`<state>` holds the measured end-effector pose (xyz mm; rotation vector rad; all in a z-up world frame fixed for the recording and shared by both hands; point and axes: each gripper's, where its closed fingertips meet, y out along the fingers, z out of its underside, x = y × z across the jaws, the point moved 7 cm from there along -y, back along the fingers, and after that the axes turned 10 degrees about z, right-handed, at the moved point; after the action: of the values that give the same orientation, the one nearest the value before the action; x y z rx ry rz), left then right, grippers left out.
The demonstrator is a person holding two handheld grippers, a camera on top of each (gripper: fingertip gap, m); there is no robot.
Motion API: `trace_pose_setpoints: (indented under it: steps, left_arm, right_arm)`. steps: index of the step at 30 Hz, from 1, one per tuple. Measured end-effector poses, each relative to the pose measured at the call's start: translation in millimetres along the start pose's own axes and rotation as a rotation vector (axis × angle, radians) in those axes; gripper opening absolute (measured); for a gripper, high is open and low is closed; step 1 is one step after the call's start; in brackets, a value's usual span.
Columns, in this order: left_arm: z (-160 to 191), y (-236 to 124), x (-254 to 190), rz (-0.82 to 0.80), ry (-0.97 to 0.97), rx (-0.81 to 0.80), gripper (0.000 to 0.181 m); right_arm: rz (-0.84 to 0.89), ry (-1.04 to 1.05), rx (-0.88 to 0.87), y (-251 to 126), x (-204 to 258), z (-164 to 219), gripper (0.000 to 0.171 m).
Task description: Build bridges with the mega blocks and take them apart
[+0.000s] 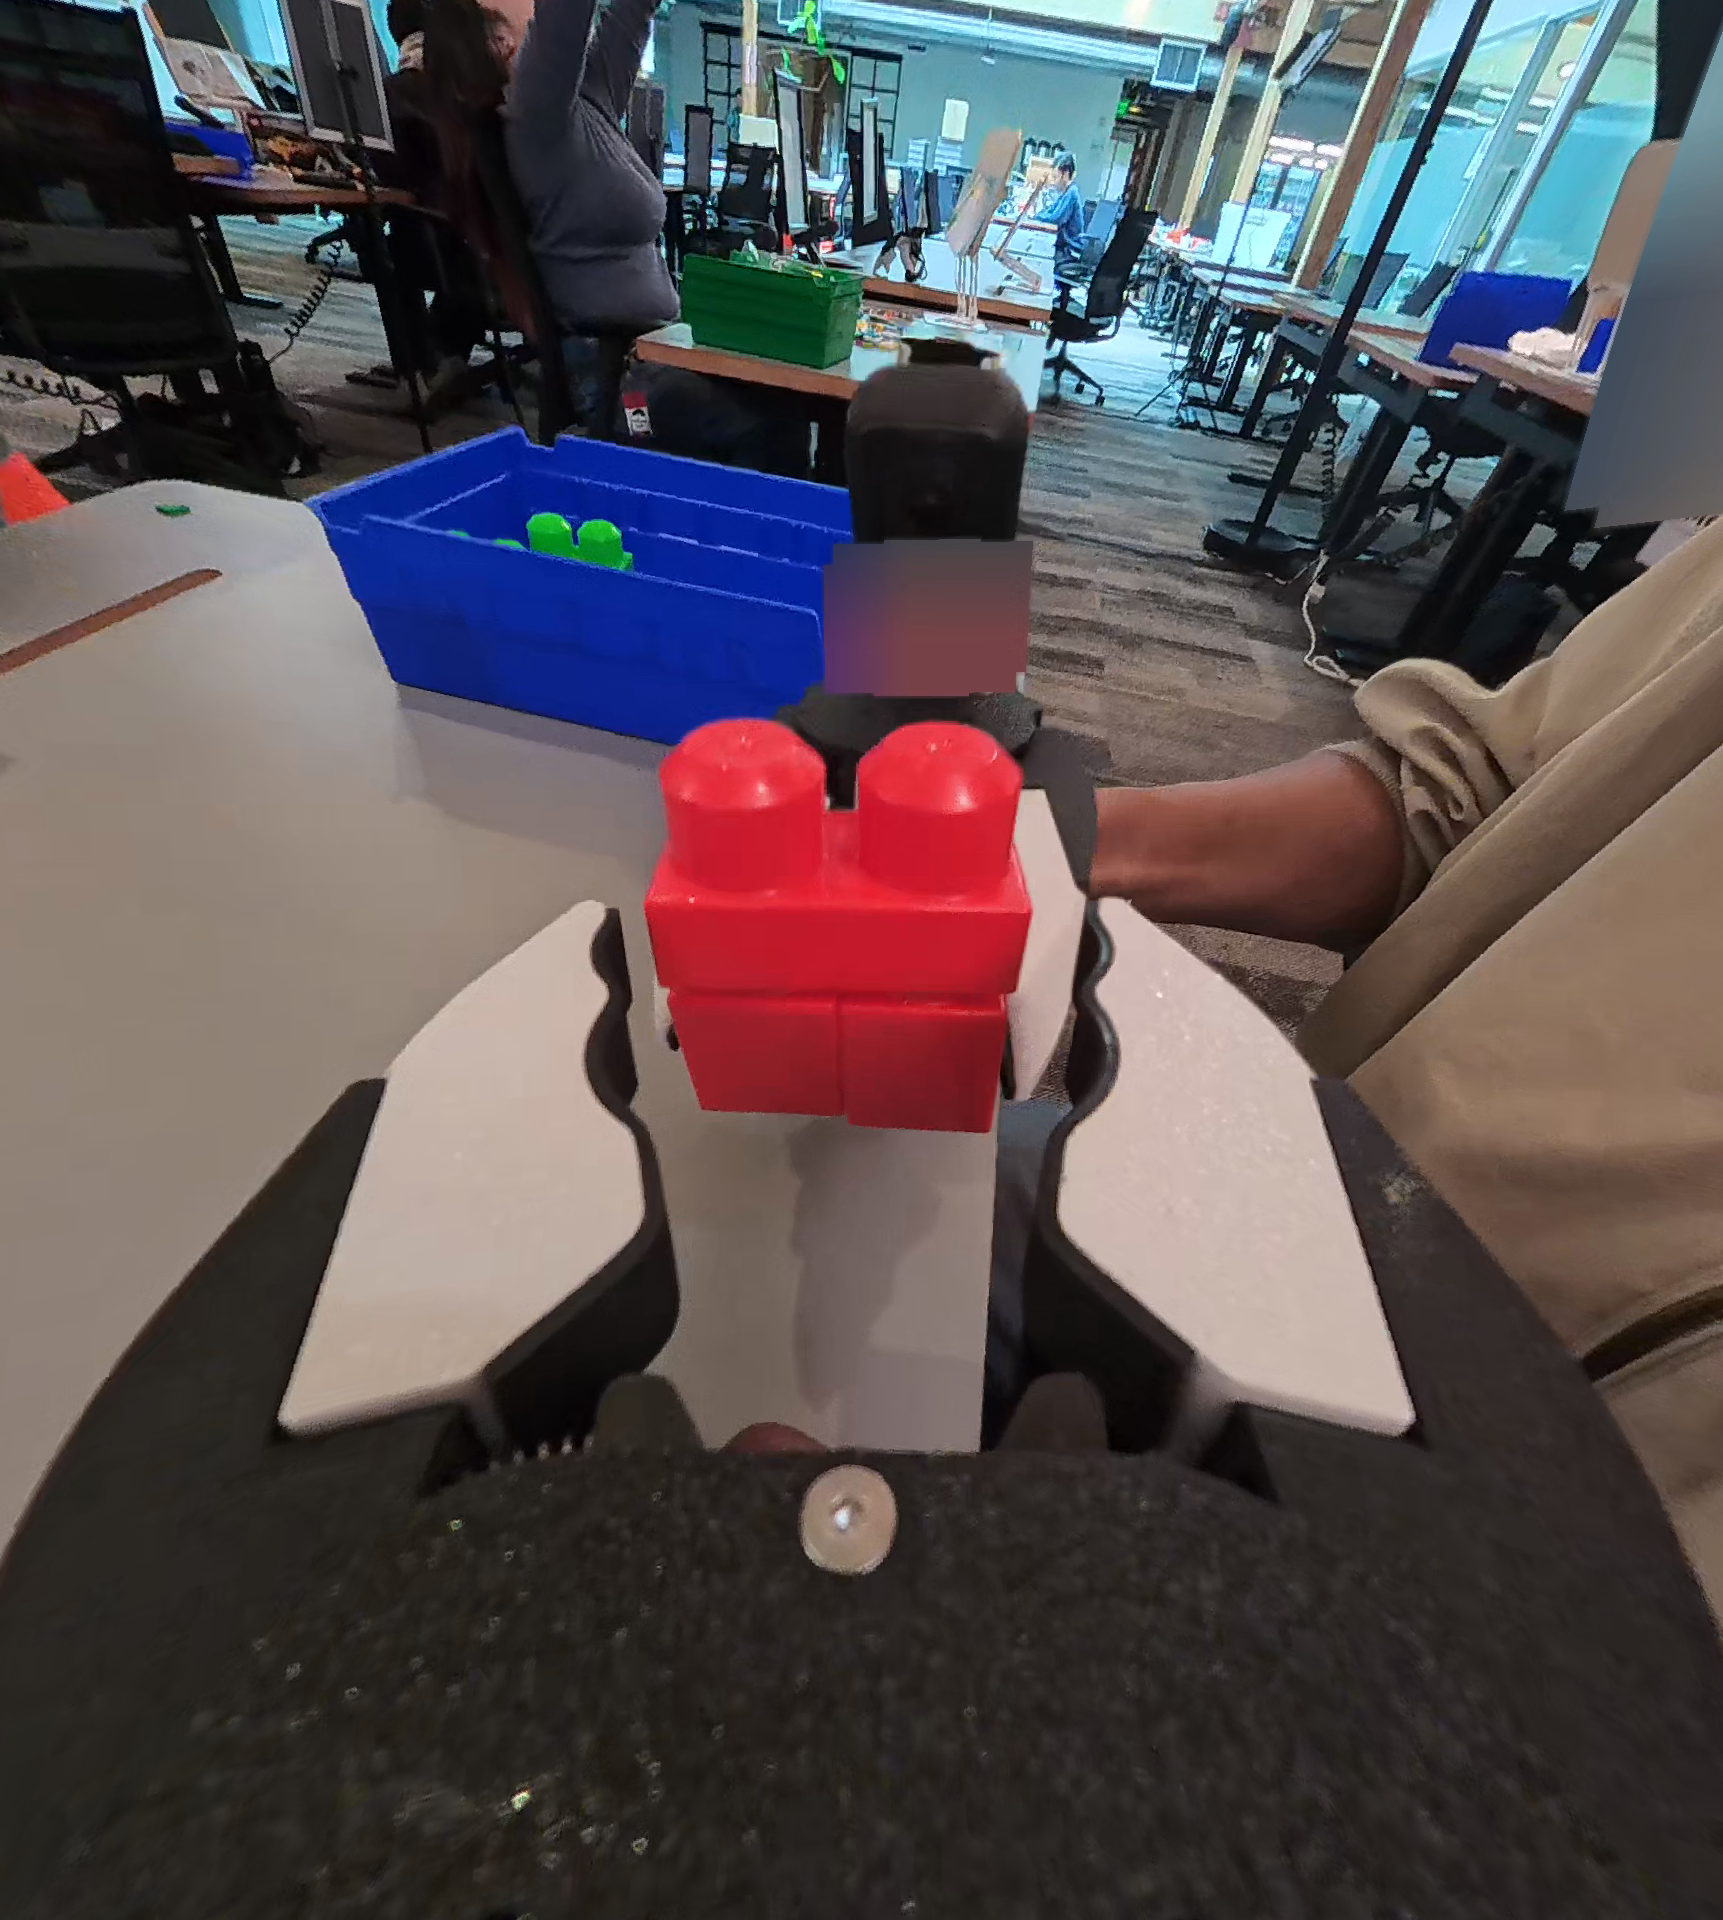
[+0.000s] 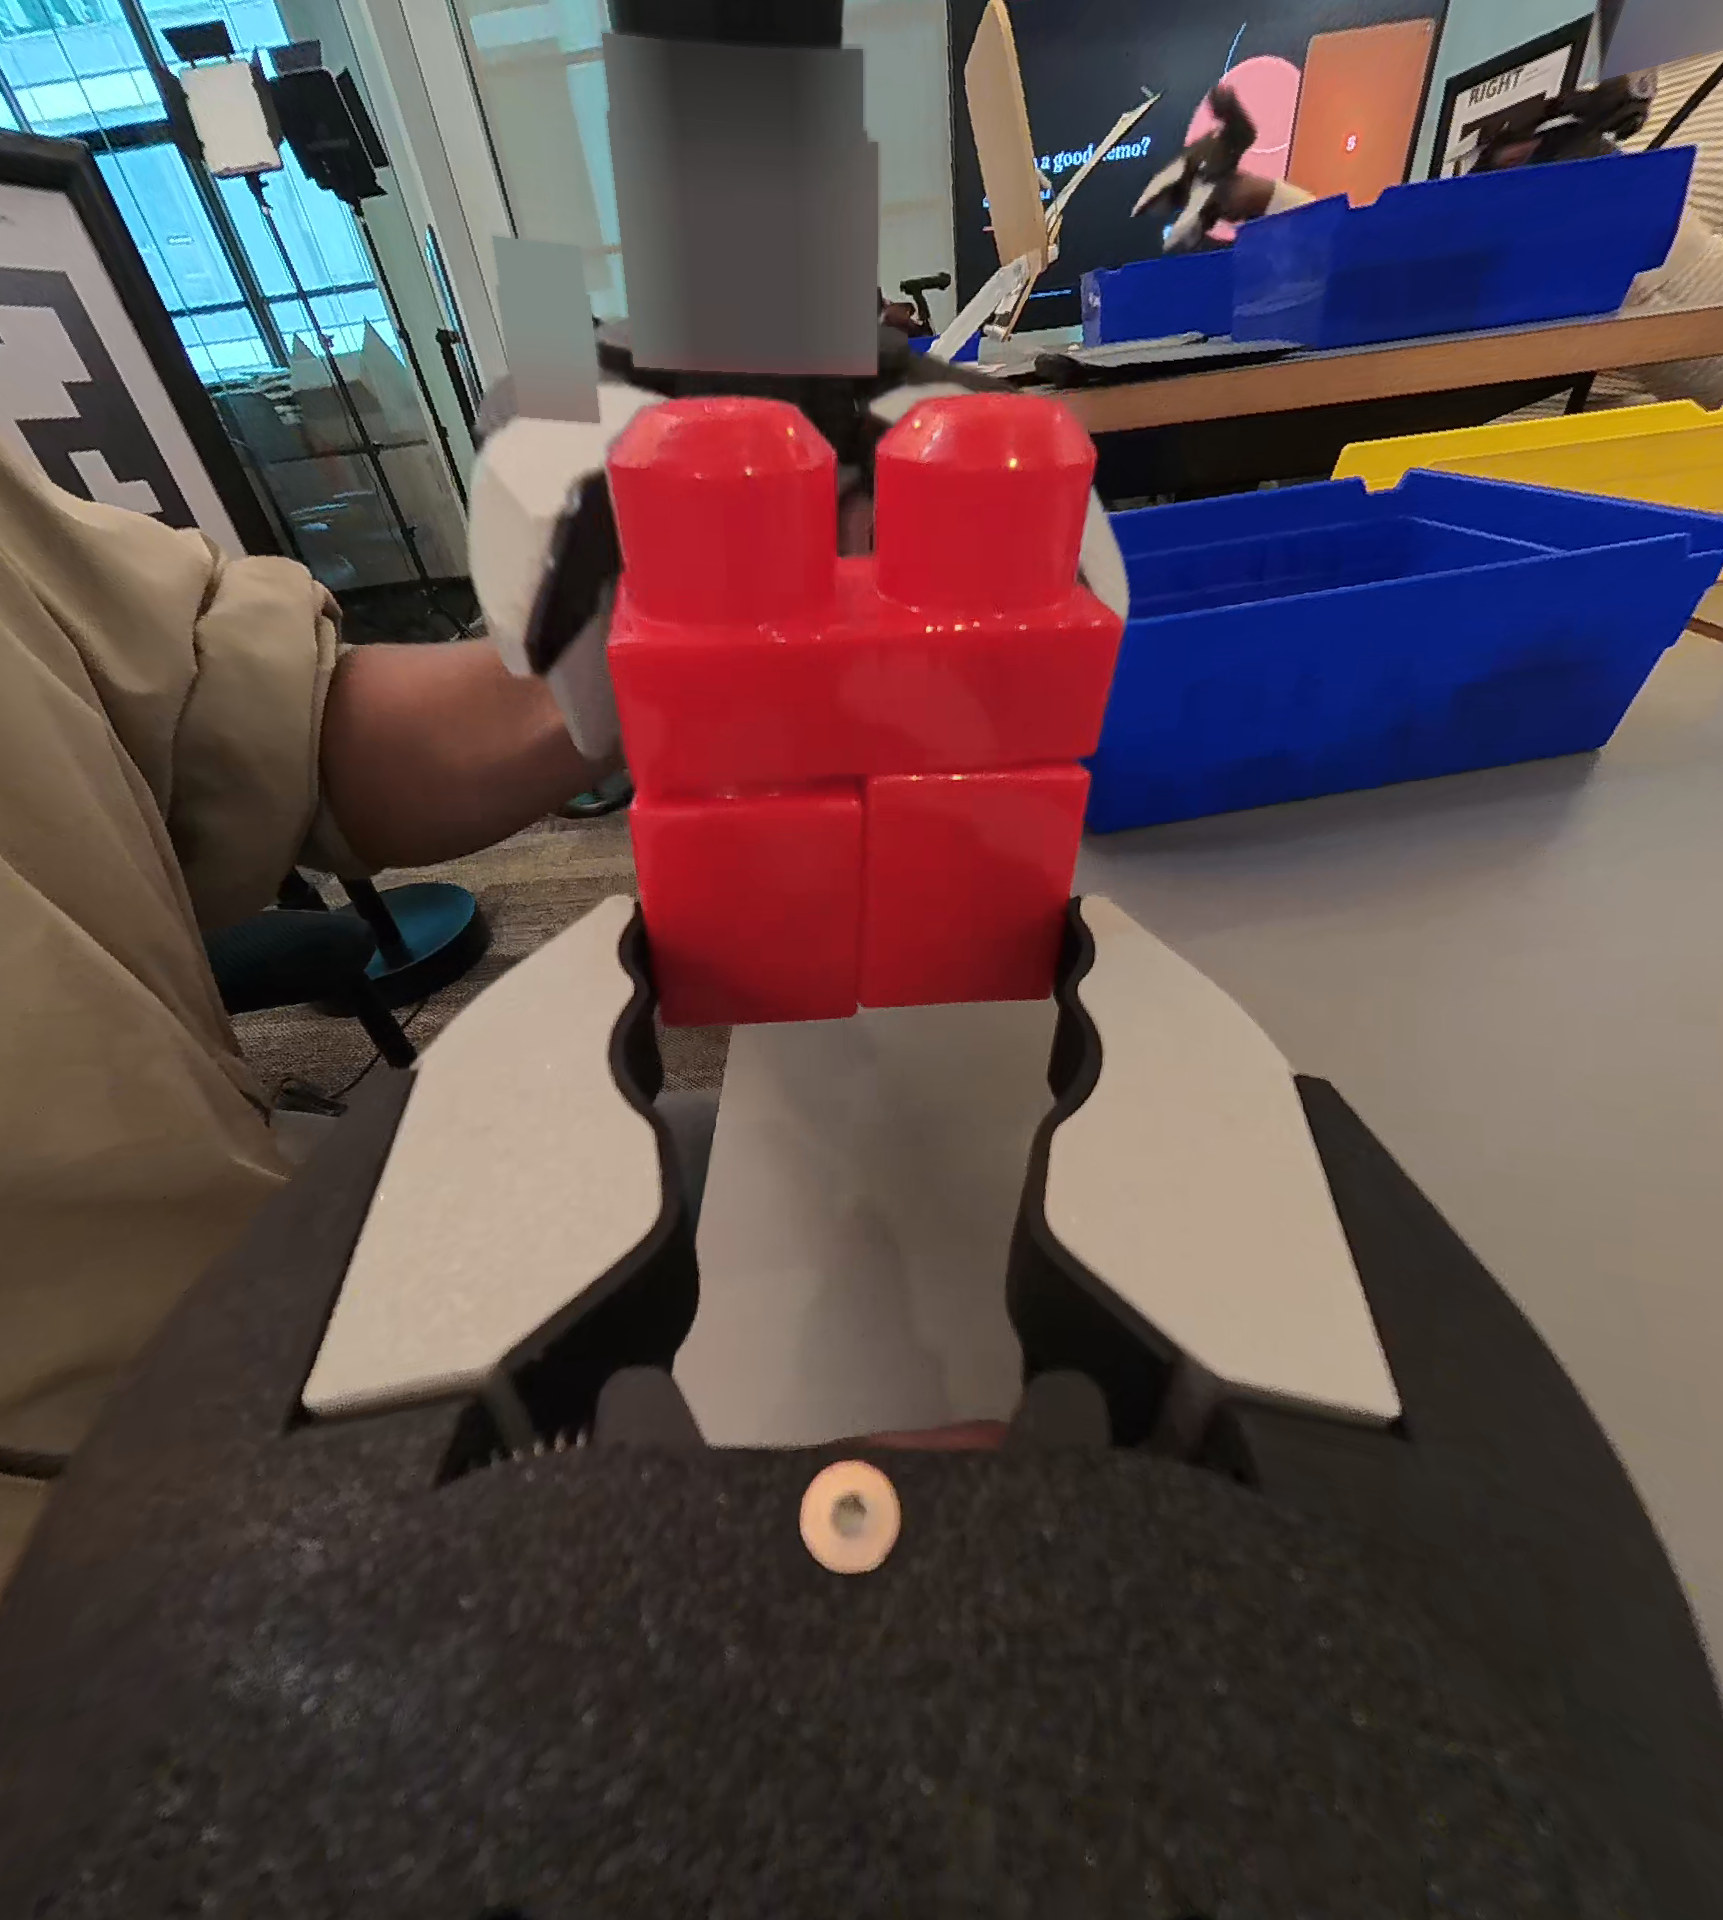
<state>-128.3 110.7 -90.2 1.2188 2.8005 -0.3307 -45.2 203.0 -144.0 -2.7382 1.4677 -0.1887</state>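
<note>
I hold red bridge (image 1: 836, 935) near blue bin (image 1: 576, 613). Right fingers (image 2: 857, 966) clamp legs, left fingers (image 1: 846, 977) clamp top. Next I pull apart.

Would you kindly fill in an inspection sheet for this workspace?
Surface: grey table.
Job's things: red top block on two red lower blocks; green blocks in blue bin.
Clutter: small green piece on table; yellow bin behind second blue bin.
Grippers: right gripper shut on lower blocks; left gripper flanks top block, contact unclear.
Cables: white cable on floor.
Surroundings: open office with desks, chairs, people.
</note>
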Motion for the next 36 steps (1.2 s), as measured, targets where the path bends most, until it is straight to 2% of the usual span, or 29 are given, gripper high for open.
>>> trace_pose_setpoints:
  steps: [3,5,7,10,13,15,22,30,32,36]
  left_arm:
    - [-11.6,-2.7,-1.4,-0.017,0.025,-0.004,0.077]
    - [-18.2,-4.1,-1.3,-0.015,0.024,-0.037,0.059]
    - [-20.4,-3.1,-0.3,-0.011,0.011,-0.052,0.056]
    - [-16.8,1.3,0.5,-0.01,0.002,-0.029,0.062]
    - [-5.1,9.3,3.4,-0.034,-0.014,0.051,0.078]
    - [-5.3,8.4,1.8,-0.011,-0.028,0.013,0.072]
    - [-5.2,8.2,1.4,-0.012,-0.028,0.01,0.071]
    - [-6.1,7.5,-1.3,0.036,-0.037,-0.074,0.071]
    - [-9.7,4.5,-1.1,0.059,-0.055,-0.158,0.07]
    - [-5.9,5.5,1.6,0.056,-0.062,-0.144,0.07]
  right_arm:
    - [0.0,-0.002,0.0,0.8,0.1,0.6,0.074]
    - [-0.008,0.01,-0.012,1.0,0.6,0.0,0.073]
    - [0.006,-0.006,0.002,1.7,0.5,1.4,0.074]
    - [0.013,-0.01,0.015,2.1,1.0,2.8,0.073]
    - [0.02,-0.041,0.039,3.5,3.4,2.5,0.073]
    - [0.017,-0.036,0.027,2.8,4.0,0.5,0.073]
    - [0.008,-0.032,0.043,4.2,6.0,-0.2,0.073]
    - [-0.053,0.051,-0.024,5.9,9.8,-2.7,0.073]
    - [-0.074,0.098,-0.072,6.6,11.3,-7.9,0.073]
    - [-0.08,0.107,-0.04,8.6,8.6,-3.4,0.073]
